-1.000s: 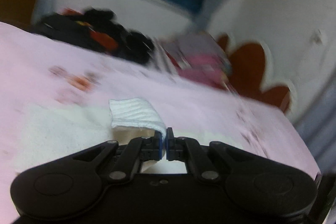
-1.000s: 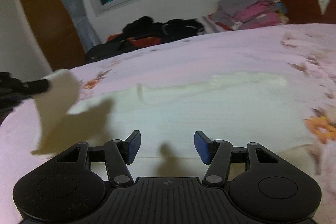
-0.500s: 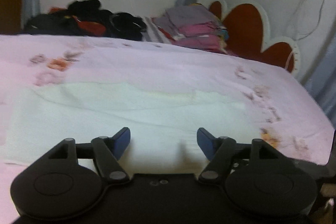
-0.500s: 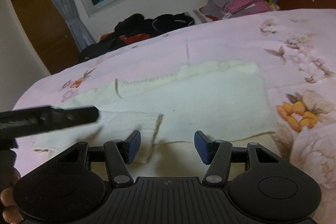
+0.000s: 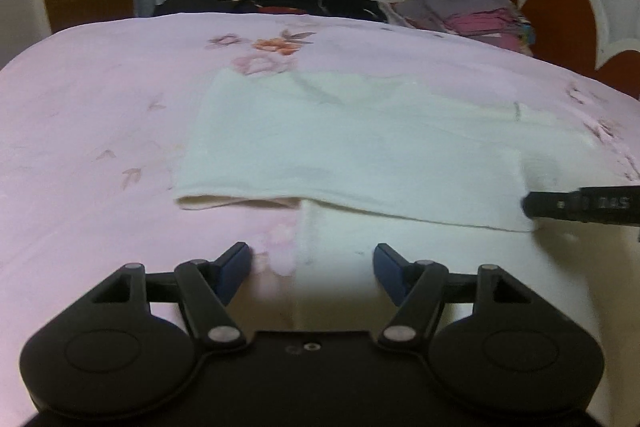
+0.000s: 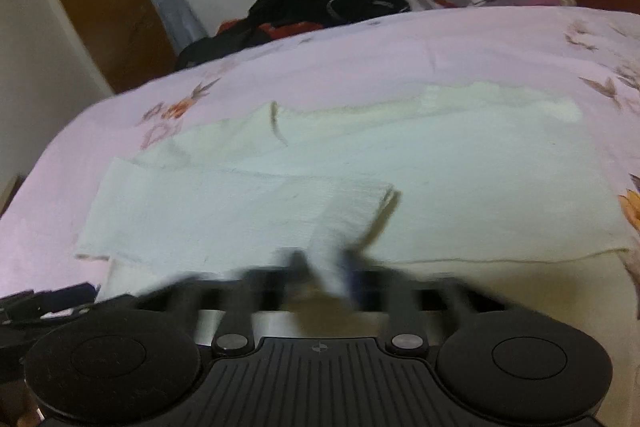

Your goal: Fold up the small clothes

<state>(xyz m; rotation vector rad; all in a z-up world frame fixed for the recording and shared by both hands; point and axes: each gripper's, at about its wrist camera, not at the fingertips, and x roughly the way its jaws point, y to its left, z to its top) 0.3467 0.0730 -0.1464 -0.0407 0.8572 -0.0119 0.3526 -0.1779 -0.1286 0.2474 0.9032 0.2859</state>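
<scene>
On the pink floral bed sheet (image 5: 100, 99): cream knit garment (image 5: 360, 147), spread flat, one flap already folded across the body for a compact shape. Right hand-held gripper (image 6: 324, 277), jaws just closing, pinched on the folded flap's corner, probably to draw it over. Left hand-held gripper (image 5: 310, 269), jaws apart, empty, poised at the near hem, likely for the next grasp.

Black hand-held gripper (image 5: 310, 269) — blue pads (image 5: 232, 269), 2 silver pivot screws, round housings
</scene>
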